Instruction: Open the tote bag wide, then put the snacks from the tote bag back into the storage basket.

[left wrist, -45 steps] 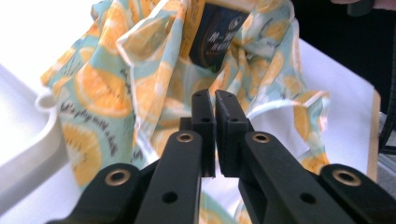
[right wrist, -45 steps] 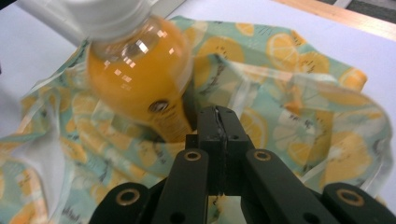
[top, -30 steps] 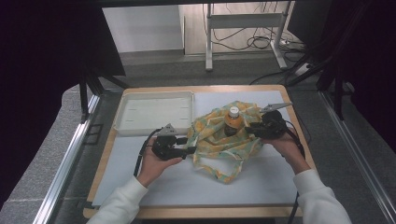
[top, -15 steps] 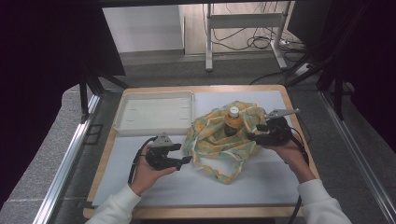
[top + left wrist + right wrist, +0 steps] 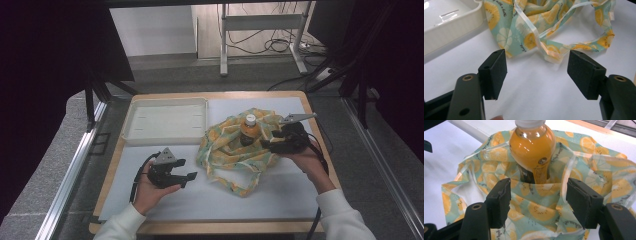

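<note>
The white tray (image 5: 165, 121) sits at the far left of the tabletop (image 5: 200, 197). Just in front of it the left gripper (image 5: 189, 177) hovers with jaws apart and empty, well short of the fruit-print cloth bag (image 5: 235, 155). The orange juice bottle (image 5: 248, 131) stands upright inside the bag. At the right, the right gripper (image 5: 264, 145) has just been opening its jaws; the bag's rim lies between them, unpressed. With nothing holding the slack cloth, a nudge could tip the bottle or let the rim sag shut.

Bright, even light; dark surroundings
</note>
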Demonstrator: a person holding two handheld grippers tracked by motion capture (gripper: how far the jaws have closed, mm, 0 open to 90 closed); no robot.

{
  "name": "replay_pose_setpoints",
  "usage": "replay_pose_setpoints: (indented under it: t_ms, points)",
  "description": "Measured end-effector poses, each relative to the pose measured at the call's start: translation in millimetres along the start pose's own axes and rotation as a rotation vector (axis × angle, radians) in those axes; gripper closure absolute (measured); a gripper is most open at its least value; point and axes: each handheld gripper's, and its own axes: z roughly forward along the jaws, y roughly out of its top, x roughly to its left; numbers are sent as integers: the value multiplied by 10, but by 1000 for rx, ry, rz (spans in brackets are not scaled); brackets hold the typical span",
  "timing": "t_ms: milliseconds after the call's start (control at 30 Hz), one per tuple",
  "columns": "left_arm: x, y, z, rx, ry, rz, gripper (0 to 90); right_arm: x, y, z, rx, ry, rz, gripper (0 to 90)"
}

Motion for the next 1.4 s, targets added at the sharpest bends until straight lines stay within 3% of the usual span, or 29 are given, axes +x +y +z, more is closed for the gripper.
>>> replay_pose_setpoints:
  t_ms: [600,1067,1233,1300,1400]
  points:
    - [15,-30,-12,3,17,2,330,137,311,61,33,-21,-60,335]
    - [30,-41,0,10,15,8,335,227,474,411,82,-56,-72,255]
    - [49,-51,5,13,16,7,337,129,479,584,109,-68,-40,245]
    - [57,-53,1,17,16,9,337,94,476,650,115,-43,-13,243]
    - [60,-54,4,17,13,10,340,94,481,712,118,-38,-24,251]
